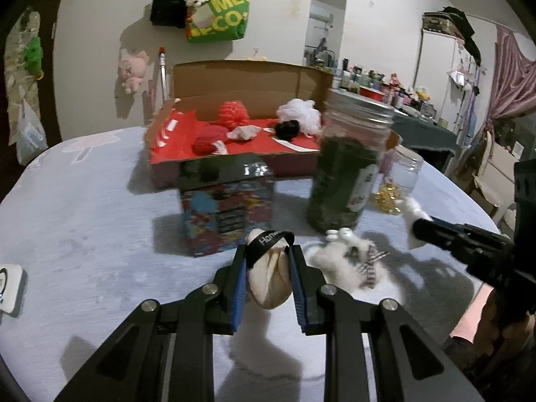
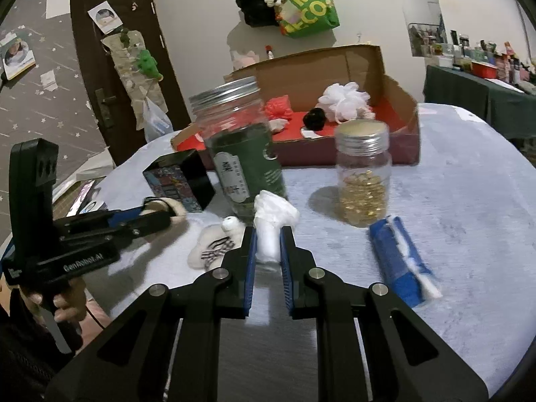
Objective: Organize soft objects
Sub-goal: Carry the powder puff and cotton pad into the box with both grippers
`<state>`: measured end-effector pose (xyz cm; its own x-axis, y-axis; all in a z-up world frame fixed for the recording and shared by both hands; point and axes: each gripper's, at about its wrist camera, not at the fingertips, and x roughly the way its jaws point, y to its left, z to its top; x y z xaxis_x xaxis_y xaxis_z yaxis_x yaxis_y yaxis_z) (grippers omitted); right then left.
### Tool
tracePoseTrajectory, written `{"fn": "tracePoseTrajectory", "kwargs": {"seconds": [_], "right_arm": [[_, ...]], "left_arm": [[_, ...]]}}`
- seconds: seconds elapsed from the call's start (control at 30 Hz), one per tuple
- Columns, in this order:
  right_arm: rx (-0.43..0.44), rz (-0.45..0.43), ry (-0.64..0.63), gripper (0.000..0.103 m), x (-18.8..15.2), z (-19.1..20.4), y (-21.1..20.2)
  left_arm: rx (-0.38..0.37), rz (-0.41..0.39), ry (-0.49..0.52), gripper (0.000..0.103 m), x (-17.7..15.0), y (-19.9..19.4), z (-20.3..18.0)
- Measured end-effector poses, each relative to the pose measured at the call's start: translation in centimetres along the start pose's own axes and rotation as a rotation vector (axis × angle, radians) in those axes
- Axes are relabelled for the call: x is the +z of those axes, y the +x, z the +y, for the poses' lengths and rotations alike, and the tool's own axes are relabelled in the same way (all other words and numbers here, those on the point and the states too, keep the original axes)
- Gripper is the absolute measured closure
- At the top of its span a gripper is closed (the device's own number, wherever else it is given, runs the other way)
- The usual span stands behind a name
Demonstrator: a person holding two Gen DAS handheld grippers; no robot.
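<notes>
Left gripper (image 1: 268, 254) clamps cream rolled cloth (image 1: 268, 278), black-banded.

Dim indoor light, hard shadows on the table (image 1: 83, 227) (fisheye-bent edges, slight blur).

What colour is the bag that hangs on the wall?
The bag is green with yellow letters; the right wrist view shows it best.

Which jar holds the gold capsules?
The small clear jar, right of the taller jar, which is packed with dark green contents.
</notes>
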<state>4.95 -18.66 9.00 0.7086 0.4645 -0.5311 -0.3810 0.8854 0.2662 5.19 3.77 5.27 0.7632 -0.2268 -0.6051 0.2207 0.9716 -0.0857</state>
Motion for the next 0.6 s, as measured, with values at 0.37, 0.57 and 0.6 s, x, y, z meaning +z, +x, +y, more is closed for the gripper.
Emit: {"fn": "tracePoseTrajectory", "kwargs": {"seconds": [0.37,0.57,0.6], "right_arm": [[-0.04,0.008,0.049,0.09,0.5,-3.3,-1.5],[-0.047,0.034,0.07,0.09,0.9,-5.4,-2.0],[-0.045,0.037,0.072,0.09,1.0,-5.7,-2.1]], "left_arm": [[0.1,-0.013,-0.021,0.078,-0.2,-1.3,3.9],[0.094,-0.025,-0.006,0.078,0.4,-1.4,6.2],[0.09,-0.027,0.001,0.078,0.6,-1.3,6.6]]}}
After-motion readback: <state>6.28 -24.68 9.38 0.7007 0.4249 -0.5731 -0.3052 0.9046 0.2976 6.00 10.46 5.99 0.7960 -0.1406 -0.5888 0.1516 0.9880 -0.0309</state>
